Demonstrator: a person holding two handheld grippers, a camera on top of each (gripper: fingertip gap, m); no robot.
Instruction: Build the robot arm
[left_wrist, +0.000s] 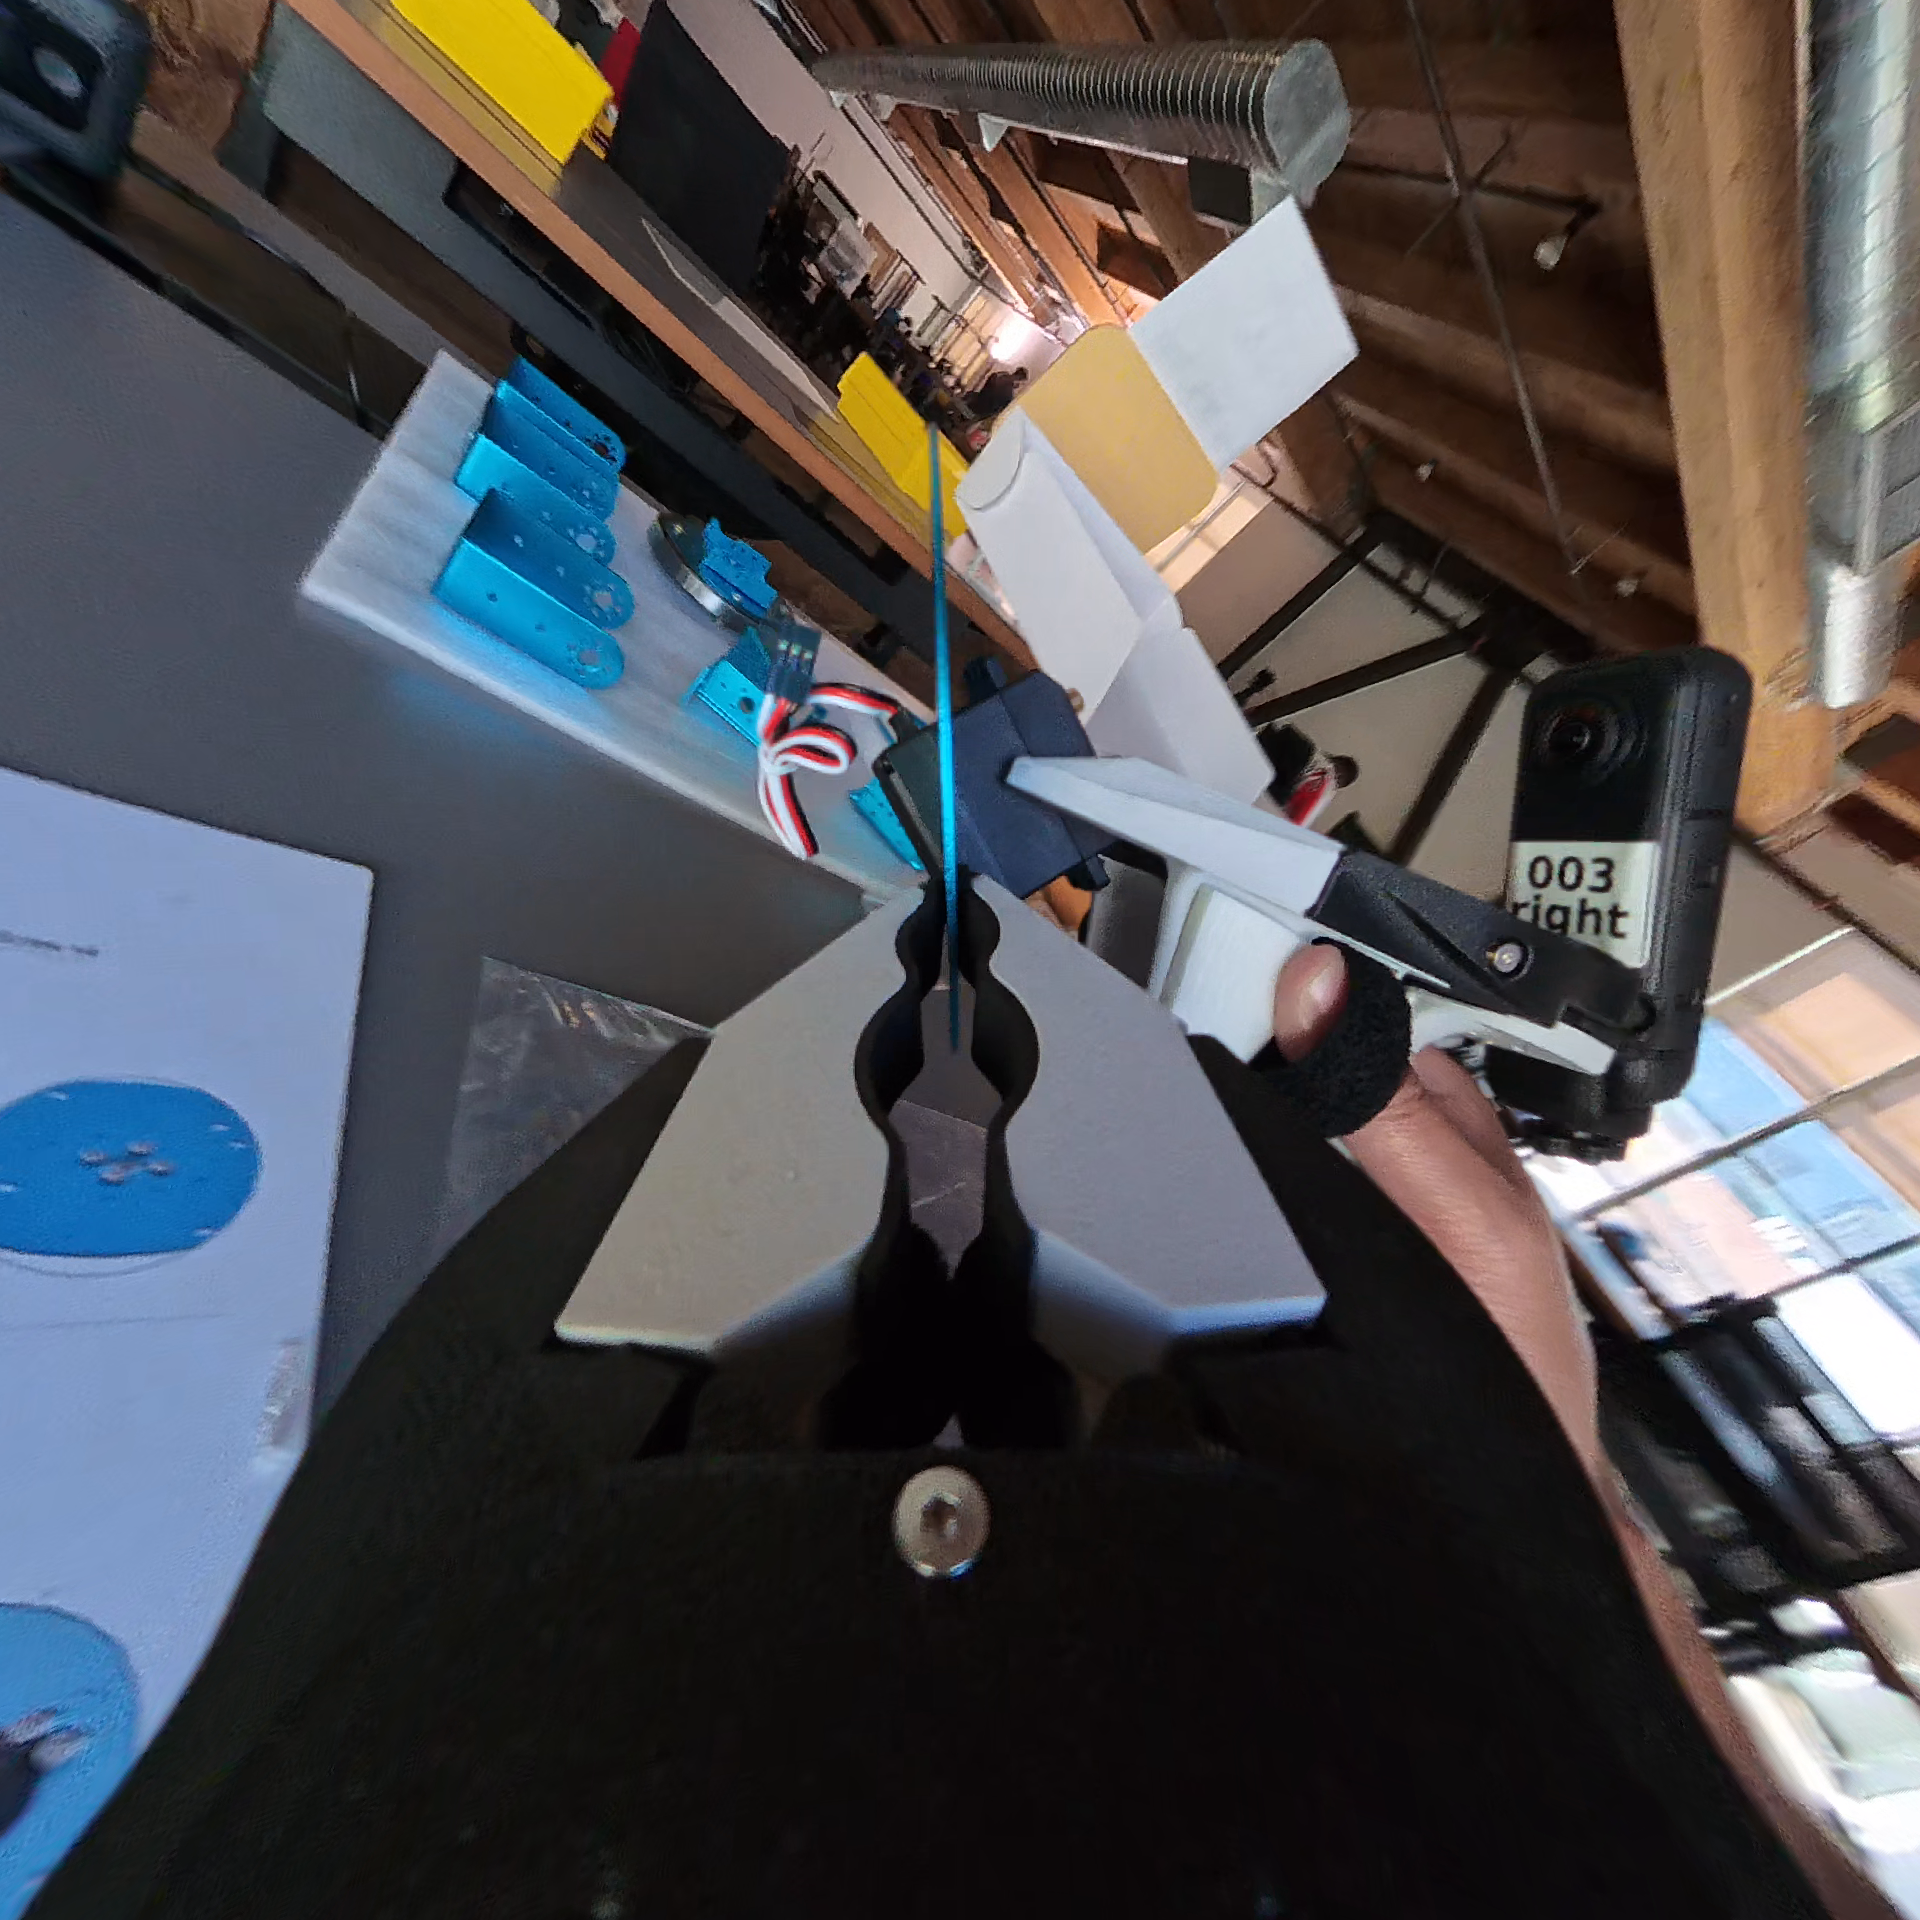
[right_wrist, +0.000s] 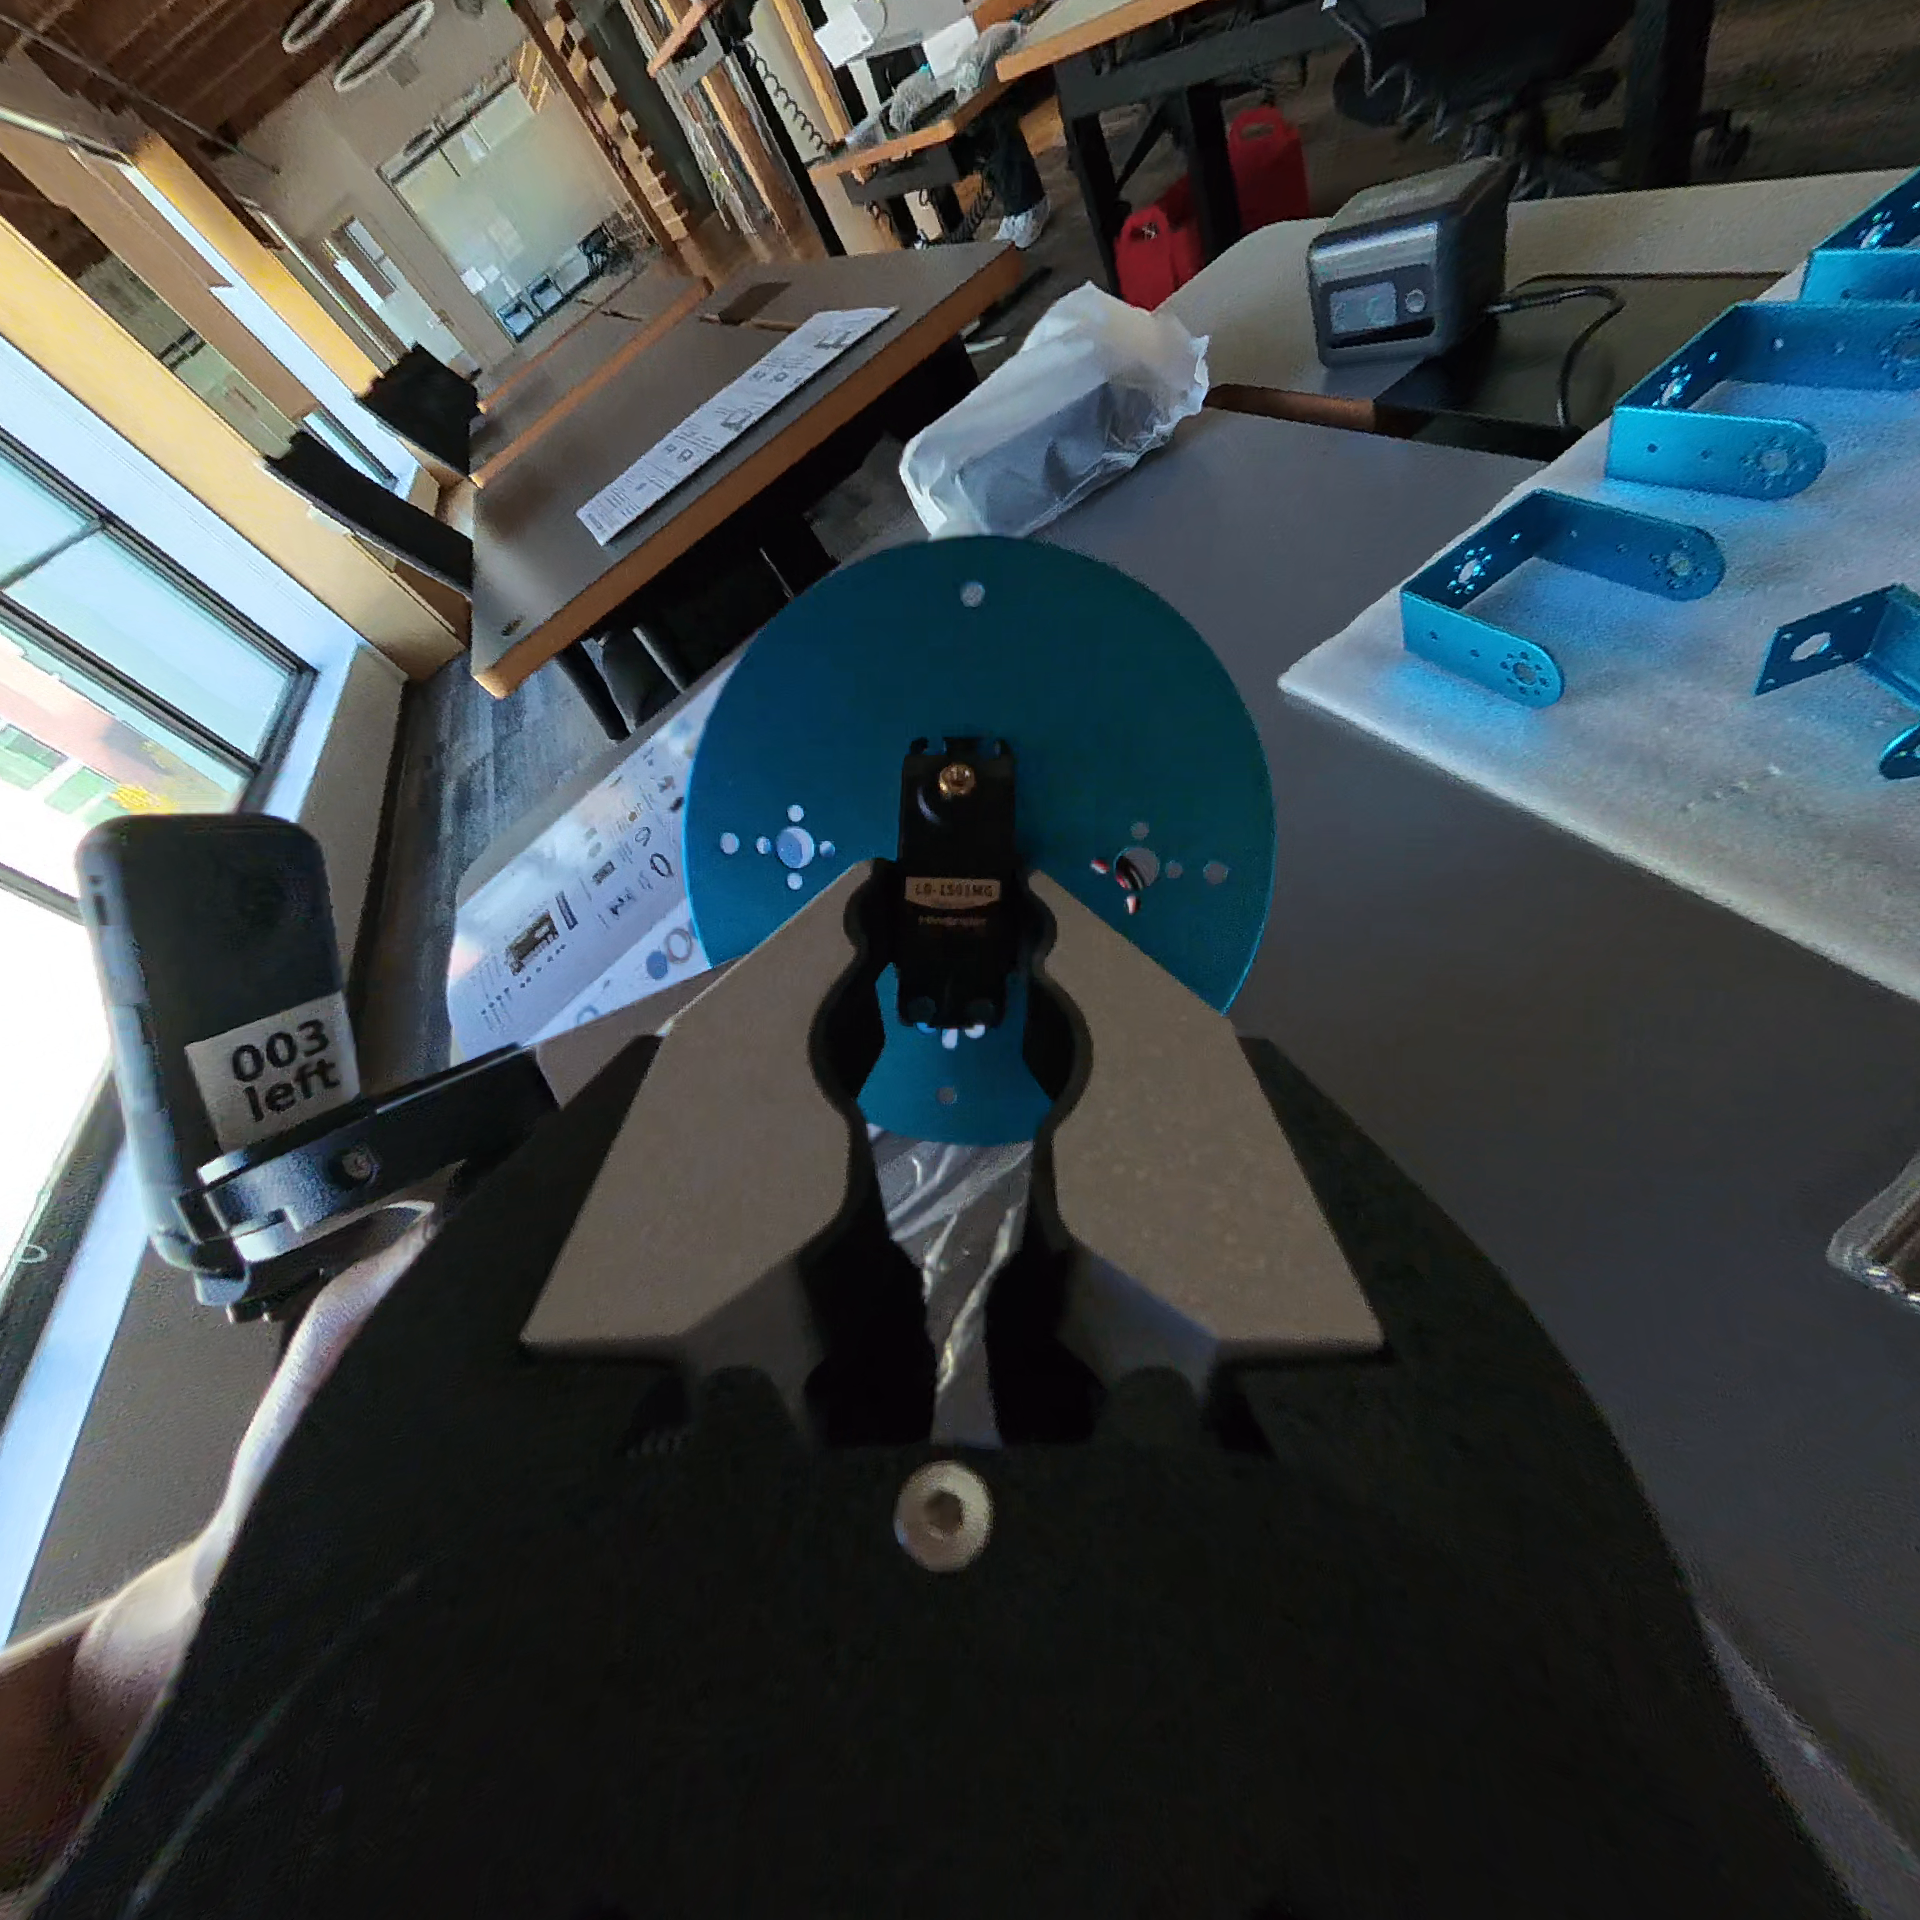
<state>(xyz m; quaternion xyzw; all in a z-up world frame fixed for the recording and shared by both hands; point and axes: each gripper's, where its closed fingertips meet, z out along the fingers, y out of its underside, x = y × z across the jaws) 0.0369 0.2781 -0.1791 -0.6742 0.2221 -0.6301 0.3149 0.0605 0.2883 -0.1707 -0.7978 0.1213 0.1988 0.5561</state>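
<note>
My left gripper (left_wrist: 948, 920) is shut on a thin round blue metal plate (left_wrist: 941, 665), seen edge-on in the left wrist view as an upright blue line. In the right wrist view the plate (right_wrist: 1039, 665) faces me, a disc with several holes. My right gripper (right_wrist: 951, 883) is shut on a black servo motor (right_wrist: 948, 914) and holds it against the face of the plate. In the left wrist view the servo (left_wrist: 1023, 790) sits to the right of the plate, gripped by the right gripper's white finger (left_wrist: 1153, 816). Its red, white and black wire (left_wrist: 805, 743) hangs to the left.
A white foam mat (right_wrist: 1558, 831) on the grey table carries several blue U-brackets (right_wrist: 1558, 582), also in the left wrist view (left_wrist: 540, 551). An instruction sheet (left_wrist: 156, 987) and clear plastic bag (left_wrist: 551, 1049) lie below. An open white box (left_wrist: 1081, 582) and a wrapped bundle (right_wrist: 1049, 416) stand nearby. Only a small space, under 4 cm, lies between the two pairs of fingers.
</note>
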